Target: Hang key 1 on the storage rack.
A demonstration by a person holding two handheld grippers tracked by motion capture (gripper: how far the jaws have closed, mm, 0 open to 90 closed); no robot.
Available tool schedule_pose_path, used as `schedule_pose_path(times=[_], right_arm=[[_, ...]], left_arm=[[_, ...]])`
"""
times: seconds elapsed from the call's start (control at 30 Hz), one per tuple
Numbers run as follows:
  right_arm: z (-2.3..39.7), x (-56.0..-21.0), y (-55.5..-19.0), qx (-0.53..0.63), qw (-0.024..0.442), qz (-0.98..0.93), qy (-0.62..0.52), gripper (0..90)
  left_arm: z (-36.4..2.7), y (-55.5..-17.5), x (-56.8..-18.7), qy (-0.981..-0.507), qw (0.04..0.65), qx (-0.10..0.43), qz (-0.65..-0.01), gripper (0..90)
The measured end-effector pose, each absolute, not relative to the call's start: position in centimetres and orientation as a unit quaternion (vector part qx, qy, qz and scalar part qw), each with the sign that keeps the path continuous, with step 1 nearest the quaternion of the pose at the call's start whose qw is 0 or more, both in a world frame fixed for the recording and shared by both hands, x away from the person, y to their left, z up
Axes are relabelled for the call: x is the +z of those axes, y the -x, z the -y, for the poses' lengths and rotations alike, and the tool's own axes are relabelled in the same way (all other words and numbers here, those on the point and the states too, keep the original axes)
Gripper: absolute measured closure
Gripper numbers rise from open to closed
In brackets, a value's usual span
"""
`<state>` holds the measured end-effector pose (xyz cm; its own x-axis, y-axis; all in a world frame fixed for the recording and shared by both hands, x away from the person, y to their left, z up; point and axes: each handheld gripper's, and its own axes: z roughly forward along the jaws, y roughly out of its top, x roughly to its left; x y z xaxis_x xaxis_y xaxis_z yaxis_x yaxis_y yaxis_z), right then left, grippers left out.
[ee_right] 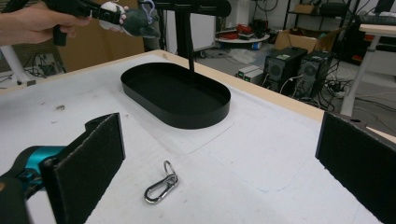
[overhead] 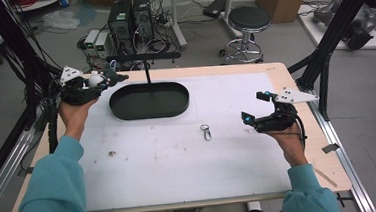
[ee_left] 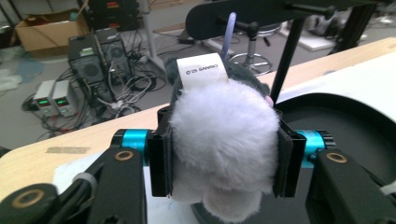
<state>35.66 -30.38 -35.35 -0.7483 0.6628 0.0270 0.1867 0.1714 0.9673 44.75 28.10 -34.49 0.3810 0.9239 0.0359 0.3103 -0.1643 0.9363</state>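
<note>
L claw (overhead: 105, 79) grips plush toy (ee_left: 224, 140) beside tray (overhead: 150, 112); likely next: lower in. R claw (ee_right: 219, 163) wide open, empty, over carabiner (ee_right: 161, 183).

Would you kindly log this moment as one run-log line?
left gripper: shut on plush toy, beside tray | right gripper: open, above carabiner

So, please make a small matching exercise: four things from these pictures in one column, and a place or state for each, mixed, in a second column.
Things:
1. plush toy
2. metal clip
3. black tray
4. right gripper

Places or states:
a. open, holding nothing
b. lying alone on the white mat
c. clamped between the left gripper's pads
d. standing at the table's far side, under a black post

Pairs: 1-c, 2-b, 3-d, 4-a
</note>
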Motion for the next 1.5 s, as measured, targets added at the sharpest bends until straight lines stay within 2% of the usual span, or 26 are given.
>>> schedule_pose_path(times=[0.2,0.4,0.47,0.57,0.7,1.07,1.13,1.5], right_arm=[[30.2,-35.4,-35.7,0.576,0.205,-0.738,-0.285,0.5],[30.0,-35.5,-35.7,0.573,0.202,-0.741,-0.285,0.6],[29.9,-35.5,-35.7,0.573,0.201,-0.742,-0.284,0.6],[29.9,-35.4,-35.7,0.575,0.206,-0.74,-0.282,0.5],[29.9,-35.3,-35.5,0.578,0.201,-0.737,-0.285,0.6],[30.2,-35.2,-35.5,0.599,0.189,-0.729,-0.273,0.6],[30.2,-35.3,-35.5,0.597,0.189,-0.731,-0.273,0.5],[29.5,-36.4,-35.1,0.59,0.193,-0.735,-0.273,0.6]], left_arm=[[-28.4,-44.9,-34.7,-0.691,0.476,0.303,-0.452,41.1],[-29.1,-45.0,-34.9,-0.689,0.494,0.301,-0.437,14.1],[-29.5,-44.9,-34.8,-0.681,0.517,0.286,-0.432,2.0],[-30.0,-44.4,-34.6,-0.672,0.546,0.267,-0.424,1.7],[-29.9,-43.1,-34.4,-0.678,0.557,0.275,-0.393,1.7],[-28.2,-39.1,-34.4,-0.683,0.618,0.245,-0.305,1.7],[-27.5,-38.1,-34.5,-0.694,0.615,0.242,-0.284,1.7],[-25.5,-33.8,-35.3,-0.693,0.642,0.236,-0.227,1.7]])
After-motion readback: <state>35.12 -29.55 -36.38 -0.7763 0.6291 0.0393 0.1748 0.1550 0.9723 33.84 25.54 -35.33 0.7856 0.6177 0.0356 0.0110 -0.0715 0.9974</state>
